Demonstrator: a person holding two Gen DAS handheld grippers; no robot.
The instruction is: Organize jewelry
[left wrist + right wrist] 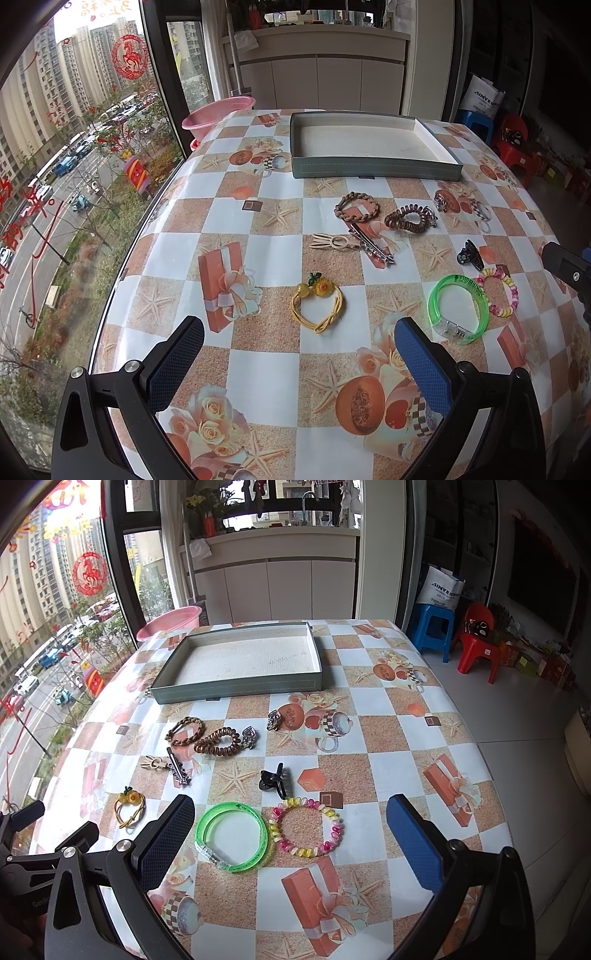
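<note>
An empty grey-green tray (pixel 376 170) (pixel 236 692) stands at the far side of the table. In front of it lie several pieces: a braided brown hair tie (pixel 356 206) (pixel 184 731), a brown coil tie (pixel 408 218) (pixel 218 741), a silver clip (pixel 371 243) (pixel 179 768), a black claw clip (pixel 470 254) (pixel 274 780), a green bangle (pixel 458 308) (pixel 232 836), a pink-yellow coil bracelet (pixel 500 291) (pixel 308 827) and a yellow sunflower hair tie (pixel 318 301) (pixel 130 808). My left gripper (pixel 299 354) is open above the table, just short of the sunflower tie. My right gripper (pixel 290 836) is open over the bangle and coil bracelet.
The table has a checkered cloth (pixel 266 236) and stands against a window on the left. A pink basin (pixel 218 116) (pixel 170 622) sits beyond the far left corner. Blue and red stools (pixel 432 627) stand on the floor at the right.
</note>
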